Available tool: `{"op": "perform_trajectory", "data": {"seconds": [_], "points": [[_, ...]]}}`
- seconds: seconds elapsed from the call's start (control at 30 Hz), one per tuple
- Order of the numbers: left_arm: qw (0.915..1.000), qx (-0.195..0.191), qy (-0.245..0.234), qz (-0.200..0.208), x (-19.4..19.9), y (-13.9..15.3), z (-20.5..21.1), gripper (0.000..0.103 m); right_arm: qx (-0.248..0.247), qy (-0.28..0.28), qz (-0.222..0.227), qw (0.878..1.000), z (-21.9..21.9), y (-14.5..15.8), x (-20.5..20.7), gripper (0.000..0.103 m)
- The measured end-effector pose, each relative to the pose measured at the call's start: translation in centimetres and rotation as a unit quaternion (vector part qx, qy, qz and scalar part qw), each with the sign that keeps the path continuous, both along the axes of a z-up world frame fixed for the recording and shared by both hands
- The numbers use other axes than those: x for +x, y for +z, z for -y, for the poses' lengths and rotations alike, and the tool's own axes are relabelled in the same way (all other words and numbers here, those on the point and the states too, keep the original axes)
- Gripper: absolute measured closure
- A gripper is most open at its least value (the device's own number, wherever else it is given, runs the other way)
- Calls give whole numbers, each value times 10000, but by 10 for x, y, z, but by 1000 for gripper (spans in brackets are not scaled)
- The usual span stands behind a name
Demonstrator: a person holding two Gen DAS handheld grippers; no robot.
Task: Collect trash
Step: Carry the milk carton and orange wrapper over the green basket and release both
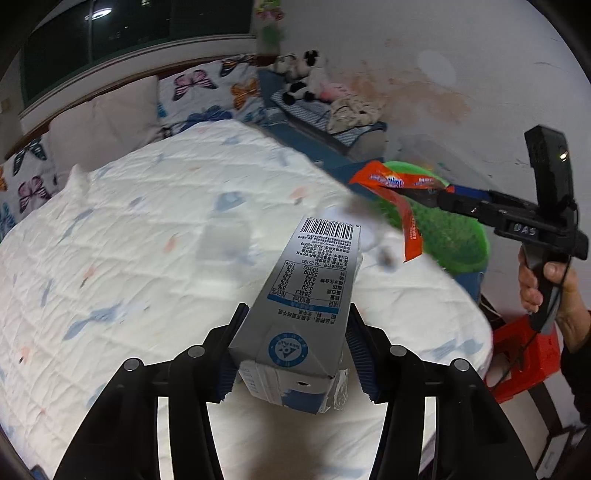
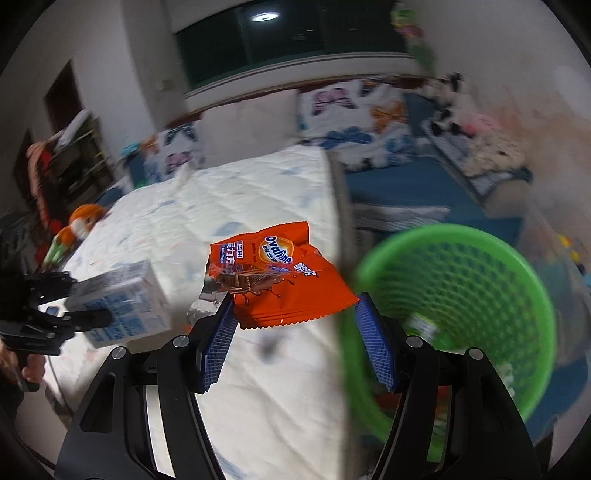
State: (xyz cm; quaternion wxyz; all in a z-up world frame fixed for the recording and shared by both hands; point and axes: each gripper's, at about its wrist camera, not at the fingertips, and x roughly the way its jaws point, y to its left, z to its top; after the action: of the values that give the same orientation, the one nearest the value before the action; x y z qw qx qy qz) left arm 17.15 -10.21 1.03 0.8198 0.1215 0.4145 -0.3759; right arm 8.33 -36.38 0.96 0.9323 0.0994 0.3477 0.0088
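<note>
Left gripper (image 1: 293,350) clamped on grey milk carton (image 1: 306,302), barcode end forward, above quilted bed (image 1: 147,229). Right gripper (image 2: 295,339) pinching crumpled orange wrapper (image 2: 275,277), beside green basket (image 2: 461,266).

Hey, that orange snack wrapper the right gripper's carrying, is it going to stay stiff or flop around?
Probably floppy: the orange wrapper creases between the right gripper pads, and a torn strip dangles from it in the left wrist view. It looks thin and light, so it may flutter near the green basket.

My bed (image 1: 147,229) fills the frame's middle under a white quilt. Butterfly pillows (image 1: 199,92) line its far edge; a dark window (image 1: 122,33) sits upper left, a stained wall (image 1: 443,92) right.
</note>
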Motion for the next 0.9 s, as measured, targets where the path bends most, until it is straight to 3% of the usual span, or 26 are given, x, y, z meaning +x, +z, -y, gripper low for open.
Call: {"op": "perform_trajectory", "data": {"seconds": [0.4,0.57,0.9], "points": [[9976,-156,-667,38,-14,18,108,53,78,-1217,-414,9917,89,-30,-44,35],[9963,-61,-862,12,-17,13,149,53,262,-1371,-557,9886,106,-42,-51,27],[9947,146,-981,-277,-13,-9,215,53,305,-1439,-475,9880,115,-45,-78,27]]}}
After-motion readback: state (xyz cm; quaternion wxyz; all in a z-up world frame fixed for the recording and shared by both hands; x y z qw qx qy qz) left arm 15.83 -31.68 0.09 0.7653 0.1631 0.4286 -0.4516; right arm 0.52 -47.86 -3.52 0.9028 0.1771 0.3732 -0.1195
